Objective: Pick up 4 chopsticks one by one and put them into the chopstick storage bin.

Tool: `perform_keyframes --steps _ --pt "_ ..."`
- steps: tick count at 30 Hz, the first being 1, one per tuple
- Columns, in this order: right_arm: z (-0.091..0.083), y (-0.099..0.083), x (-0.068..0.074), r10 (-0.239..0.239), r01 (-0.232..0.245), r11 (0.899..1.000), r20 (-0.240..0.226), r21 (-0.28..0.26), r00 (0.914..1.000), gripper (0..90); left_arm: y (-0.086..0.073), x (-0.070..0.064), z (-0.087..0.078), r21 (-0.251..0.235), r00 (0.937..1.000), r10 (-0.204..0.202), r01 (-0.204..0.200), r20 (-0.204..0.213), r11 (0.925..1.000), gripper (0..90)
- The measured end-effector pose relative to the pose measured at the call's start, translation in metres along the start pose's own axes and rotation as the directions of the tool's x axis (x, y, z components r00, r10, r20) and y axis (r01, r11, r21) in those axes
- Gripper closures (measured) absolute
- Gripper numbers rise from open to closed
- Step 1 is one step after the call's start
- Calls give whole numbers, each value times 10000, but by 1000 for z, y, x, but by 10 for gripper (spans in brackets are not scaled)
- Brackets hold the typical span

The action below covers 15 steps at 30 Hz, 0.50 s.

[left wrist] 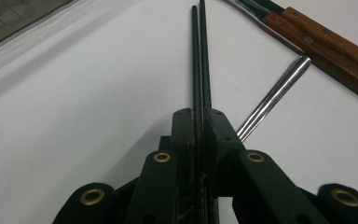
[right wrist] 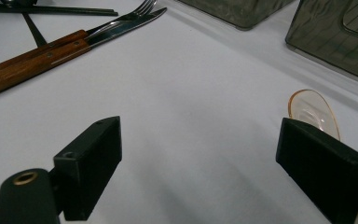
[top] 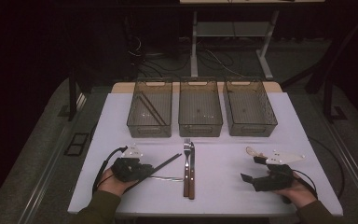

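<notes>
Left gripper [left wrist: 199,116] clamped on black chopsticks [left wrist: 198,56], tips toward 2 o'clock for binning; right gripper [right wrist: 198,154] wide, beside clear spoon [right wrist: 313,112].

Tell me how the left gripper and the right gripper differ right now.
The left gripper has its jaws shut on a pair of thin black chopsticks; the right gripper stands wide open, holding nothing. The left gripper's chopsticks point toward the wooden-handled fork and knife; the right gripper sits beside a clear amber plastic spoon. Both are black and hand-held, low over the white table.

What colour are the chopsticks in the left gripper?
Black, both chopsticks; clearest in the left gripper view, clamped in the left gripper.
</notes>
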State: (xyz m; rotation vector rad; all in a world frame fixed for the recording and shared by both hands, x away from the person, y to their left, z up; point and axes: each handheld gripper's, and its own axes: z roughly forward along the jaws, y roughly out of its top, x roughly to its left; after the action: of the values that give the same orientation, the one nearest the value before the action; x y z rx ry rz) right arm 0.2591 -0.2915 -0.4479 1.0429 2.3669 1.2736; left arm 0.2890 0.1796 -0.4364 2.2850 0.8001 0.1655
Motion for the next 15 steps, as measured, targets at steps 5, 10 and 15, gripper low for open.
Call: perform_keyframes --steps 5,10,15 --pt "0 0 0 2 -2 10000 -19 5 10000 140 0 -1 2 131 10000 -82 82 -13 9999 823" --pt "0 0 0 27 -27 10000 -13 22 10000 140 -1 -2 5 263 9999 89 -87 -75 9996 823" --pt "1 0 1 9 -9 10000 -21 19 10000 140 0 -4 5 369 9997 129 -121 -228 9992 836"
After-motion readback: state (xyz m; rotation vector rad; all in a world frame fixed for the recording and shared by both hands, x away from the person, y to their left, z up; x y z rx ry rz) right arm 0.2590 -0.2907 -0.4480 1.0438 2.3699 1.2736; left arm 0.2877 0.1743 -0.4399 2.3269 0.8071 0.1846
